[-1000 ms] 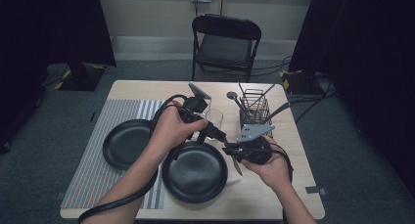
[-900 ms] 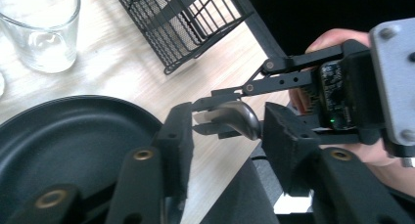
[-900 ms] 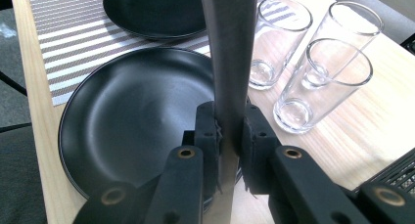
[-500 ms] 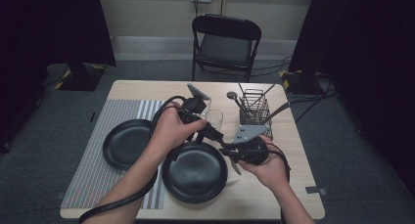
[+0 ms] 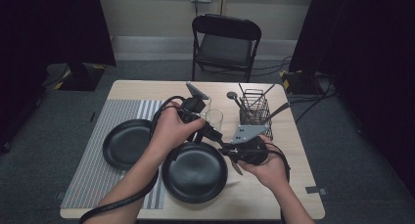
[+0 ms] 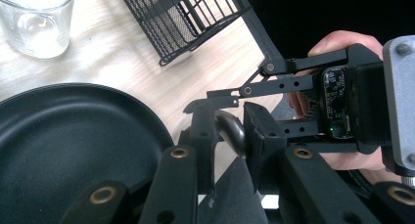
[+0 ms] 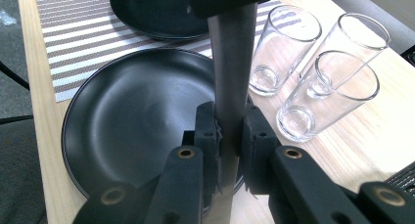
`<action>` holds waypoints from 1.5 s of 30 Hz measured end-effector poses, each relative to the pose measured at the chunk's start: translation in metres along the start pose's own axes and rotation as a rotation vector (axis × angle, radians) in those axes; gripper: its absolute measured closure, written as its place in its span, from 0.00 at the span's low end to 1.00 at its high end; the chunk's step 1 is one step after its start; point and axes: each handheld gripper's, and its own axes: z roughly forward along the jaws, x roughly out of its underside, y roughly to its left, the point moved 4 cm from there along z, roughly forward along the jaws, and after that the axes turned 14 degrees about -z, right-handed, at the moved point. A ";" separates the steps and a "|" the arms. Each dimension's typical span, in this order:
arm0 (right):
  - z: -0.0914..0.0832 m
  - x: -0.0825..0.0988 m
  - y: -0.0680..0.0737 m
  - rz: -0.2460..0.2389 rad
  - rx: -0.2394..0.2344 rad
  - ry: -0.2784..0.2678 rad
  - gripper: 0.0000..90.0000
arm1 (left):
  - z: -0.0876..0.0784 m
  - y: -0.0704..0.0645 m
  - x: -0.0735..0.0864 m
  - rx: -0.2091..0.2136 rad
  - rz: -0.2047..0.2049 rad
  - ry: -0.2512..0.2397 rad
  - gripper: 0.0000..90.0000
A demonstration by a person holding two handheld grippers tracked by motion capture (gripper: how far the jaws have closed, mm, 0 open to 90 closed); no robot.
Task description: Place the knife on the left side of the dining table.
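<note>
Black wire-mesh cutlery basket (image 5: 255,109) at the table's far right, w/ a few dark utensils (image 5: 236,100) standing in it, handles leaning out over the rim. Three clear empty drinking glasses (image 7: 313,82) grouped close together just beside the near round black plate (image 5: 195,171); nothing in them. Near plate bare, on the light wooden table (image 5: 293,136); second round black plate (image 5: 126,143) also bare, on the grey striped placemat (image 5: 93,175).

Task thing: dull grey metal table knife (image 7: 230,77), flat blade, rounded end, plain and smooth. It hangs above the right edge of the near plate, between the two grippers.

Right gripper (image 7: 229,131): pads clamped on the blade. Left gripper (image 6: 230,136): jaws have just been closing, knife's rounded end between them; pads look pressed to it on both sides. Both grippers meet nose to nose over the plate's rim.
</note>
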 end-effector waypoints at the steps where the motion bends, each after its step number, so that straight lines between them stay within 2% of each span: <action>1: 0.000 0.000 0.000 0.000 0.000 0.001 0.89 | 0.000 0.001 0.000 -0.003 -0.006 -0.001 0.85; 5: 0.000 0.001 0.000 -0.001 -0.002 0.003 0.89 | 0.000 0.007 0.000 -0.008 -0.007 -0.002 0.87; 6: 0.000 0.001 0.000 -0.004 -0.002 0.002 0.89 | 0.000 0.007 0.000 -0.009 -0.022 -0.014 0.86; 7: 0.000 0.001 0.000 -0.003 -0.002 0.002 0.89 | 0.000 0.009 0.000 -0.006 -0.013 -0.007 0.86; 15: 0.006 -0.002 0.002 -0.008 -0.007 0.003 0.89 | 0.000 0.018 0.001 -0.007 -0.038 0.005 0.87; 16: 0.006 -0.002 0.002 -0.009 -0.007 0.002 0.89 | 0.001 0.017 0.003 0.010 -0.062 0.011 0.88; 23: 0.010 -0.005 0.004 -0.020 -0.013 0.005 0.89 | 0.002 0.023 0.003 0.006 -0.063 0.011 0.88; 35: 0.012 -0.009 0.006 -0.031 -0.017 0.003 0.89 | 0.004 0.025 0.004 0.005 -0.080 0.025 0.91; 36: 0.012 -0.009 0.006 -0.032 -0.016 0.001 0.89 | 0.004 0.025 0.004 -0.001 -0.070 0.026 0.91; 45: 0.013 -0.008 0.005 -0.038 -0.014 -0.002 0.89 | 0.002 0.024 0.005 -0.020 -0.077 0.020 0.89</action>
